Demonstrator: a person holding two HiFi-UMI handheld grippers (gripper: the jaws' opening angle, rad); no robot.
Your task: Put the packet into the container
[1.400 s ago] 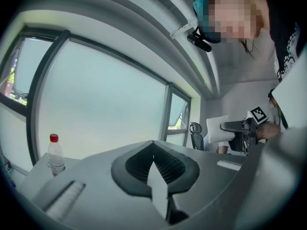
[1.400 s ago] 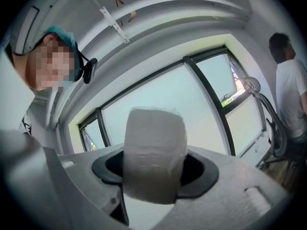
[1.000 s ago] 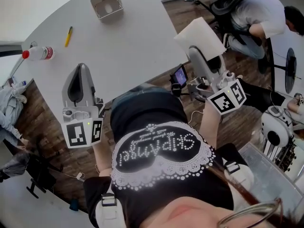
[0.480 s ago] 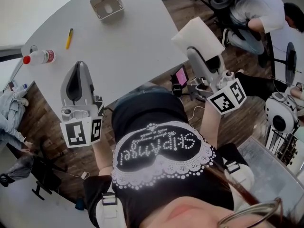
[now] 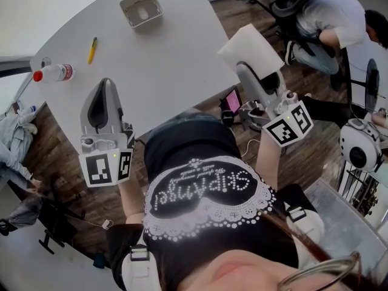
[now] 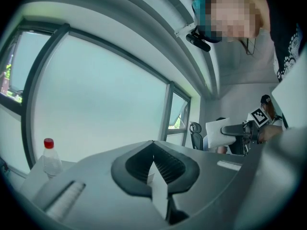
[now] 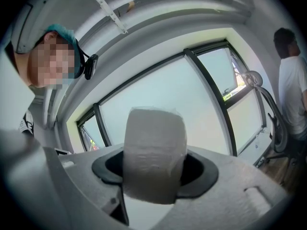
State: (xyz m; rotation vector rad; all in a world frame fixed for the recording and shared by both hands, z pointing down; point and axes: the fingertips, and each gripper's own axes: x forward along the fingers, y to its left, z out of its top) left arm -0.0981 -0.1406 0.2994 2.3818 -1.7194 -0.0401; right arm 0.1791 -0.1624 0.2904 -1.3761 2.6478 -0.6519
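While the right gripper [image 5: 247, 67] is clamped on the packet [image 5: 250, 47], its jaws stand wide, one pad on each side of the packet's body, and the packet projects past the tips. The left gripper [image 5: 104, 83] holds nothing: in the left gripper view its ribbed dark pads meet at the far tips, leaving only a narrow gap behind them. The packet is in the air over the near right edge of the table [image 5: 163, 65], well apart from the container [image 5: 141, 9], which stands at the far side of the table. Compared with one second ago, both grippers keep the same grip and nearly the same place; the packet sits slightly further toward the table, and the container, the pen [image 5: 92, 50] and the bottle [image 5: 53, 73] all shift together a little in the head view. The packet is white, soft and pillow-shaped, with a wrinkled film skin. The container is a pale, open, rectangular box with rounded corners. The bottle is clear plastic with a red cap and lies on its side; the pen is yellow. The table top is smooth, matt grey.
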